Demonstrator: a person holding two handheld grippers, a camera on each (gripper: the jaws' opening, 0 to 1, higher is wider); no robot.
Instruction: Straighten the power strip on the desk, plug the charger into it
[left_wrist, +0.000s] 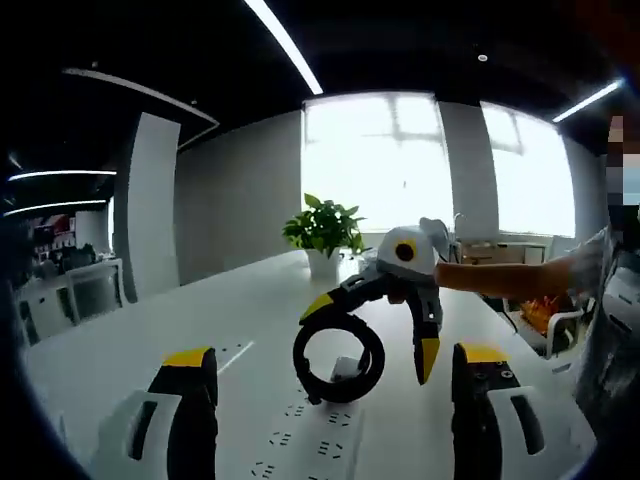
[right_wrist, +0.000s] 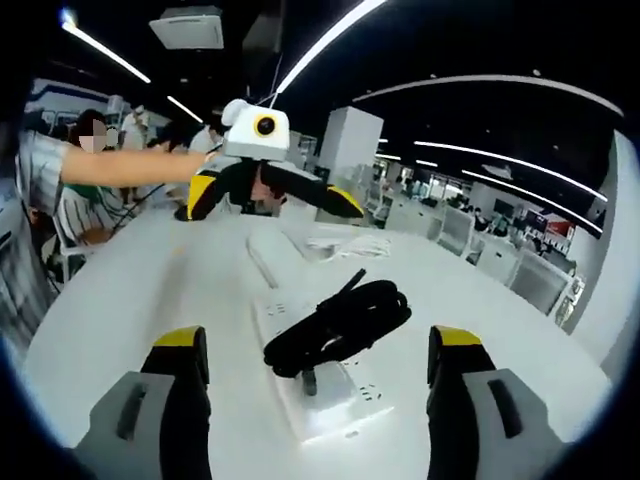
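A white power strip (left_wrist: 305, 440) lies on the white desk (left_wrist: 150, 340), running away from my left gripper (left_wrist: 335, 385), whose jaws stand open on either side of it. A black coiled charger cable (left_wrist: 303, 370) stands on the strip with its plug end down on a socket. My right gripper (left_wrist: 373, 335), held by a person's arm, hovers open just above the coil. In the right gripper view the strip (right_wrist: 345, 405) and coil (right_wrist: 340, 322) lie between the open jaws of my right gripper (right_wrist: 318, 360). Beyond them, my left gripper (right_wrist: 272, 200) hangs open.
A potted plant (left_wrist: 325, 235) stands at the desk's far end before bright windows. The strip's white cord (right_wrist: 262, 262) runs away across the desk toward a loose pile of white cable (right_wrist: 345, 242). People sit at the left (right_wrist: 85, 215), with desks and chairs around.
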